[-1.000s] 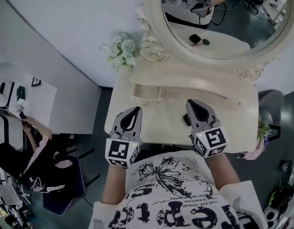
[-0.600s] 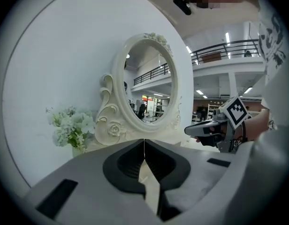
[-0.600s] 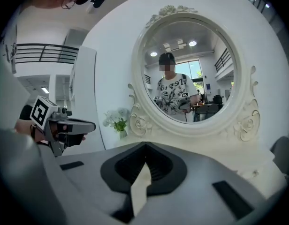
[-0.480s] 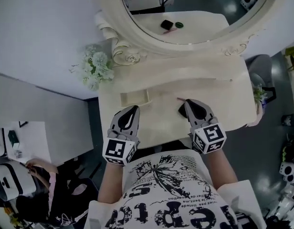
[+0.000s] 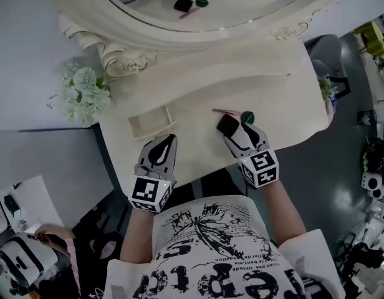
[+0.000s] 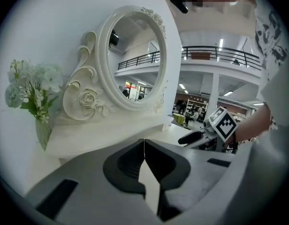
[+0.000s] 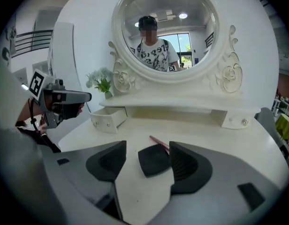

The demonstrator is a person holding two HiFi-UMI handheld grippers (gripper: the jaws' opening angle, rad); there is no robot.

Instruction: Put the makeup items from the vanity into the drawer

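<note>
Where the right tool (image 5: pixel 243 132) reaches: forearm stretched out, tipped down over the cream counter (image 5: pixel 285 98); jaws have just been opening and stand apart.
Black compact (image 5: pixel 228 125): flat, square, matte; lies between those jaws, not pressed.
Pink pencil (image 5: pixel 223 111): slim, just beyond the compact.
Green disc (image 5: pixel 247 117): round, at the right tool's tip.
Left tool (image 5: pixel 169 140): jaws together, empty.
Drawer (image 5: pixel 145 129): boxy, open, just ahead of the left tool.

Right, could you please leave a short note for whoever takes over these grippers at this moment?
Left gripper: shut, empty.
Right gripper: jaws have just been opening, black compact between them, not gripped.
Pink pencil and green round item lie beside the compact on the vanity top.
Small drawer stands open, looks empty.
Done: nothing stowed.
To do: all three items into the drawer.
</note>
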